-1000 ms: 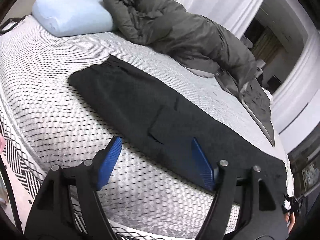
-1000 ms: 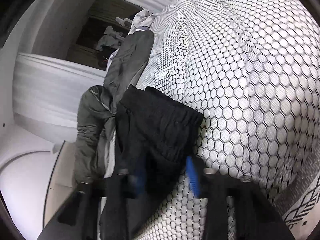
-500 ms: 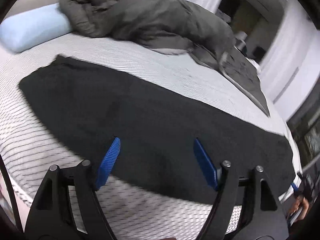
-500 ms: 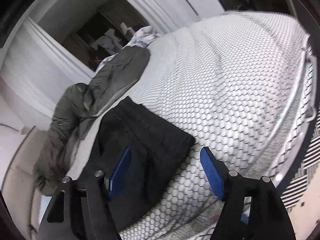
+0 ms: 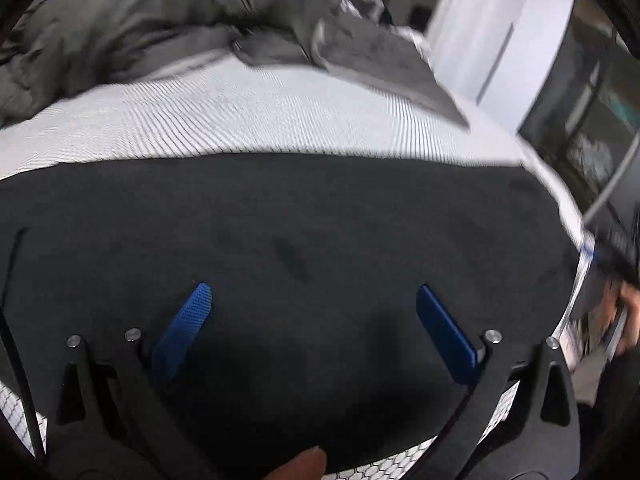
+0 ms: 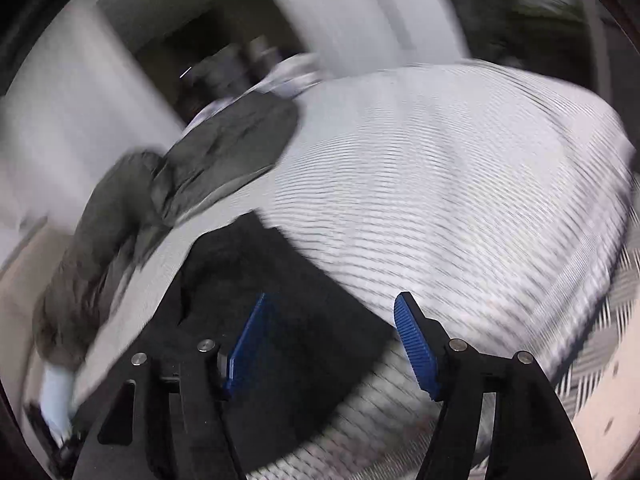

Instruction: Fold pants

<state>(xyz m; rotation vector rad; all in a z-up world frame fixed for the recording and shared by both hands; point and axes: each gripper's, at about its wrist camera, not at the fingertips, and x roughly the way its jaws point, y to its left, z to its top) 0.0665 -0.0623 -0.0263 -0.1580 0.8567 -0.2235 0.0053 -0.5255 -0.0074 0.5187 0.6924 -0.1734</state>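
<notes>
Your left gripper (image 5: 312,312) hangs over the black pants (image 5: 320,240), blue pads spread as wide as they go; its jaws have just been opening further and nothing is pinched, only flat cloth lies under the gap; whether the tips touch the fabric you can't tell from this view. A fingertip (image 5: 300,465) shows at the bottom edge of the left wrist view, under the gripper frame.

The pants lie flat and stretched across the near side of the bed (image 5: 248,120), on the white cover with the hexagon print; their far edge runs straight across the left wrist view, their near edge sits close to the mattress edge. Behind them a grey jacket (image 5: 152,20) is heaped along the far side of the bed, well apart from the pants; one flat grey panel of it trails toward the right corner.

Your right gripper (image 6: 332,312) is over one end of the pants (image 6: 288,312); its jaws have just been opening and now stand apart, no cloth between the pads; the left pad (image 6: 246,348) sits over black fabric, the right pad (image 6: 414,344) over bare white cover, so the pants' edge runs between them. Right wrist view is heavily blurred; the pants end looks slightly rumpled near the top. A light blue pillow (image 6: 56,396) peeks at the lower left edge, beyond the jacket.
</notes>
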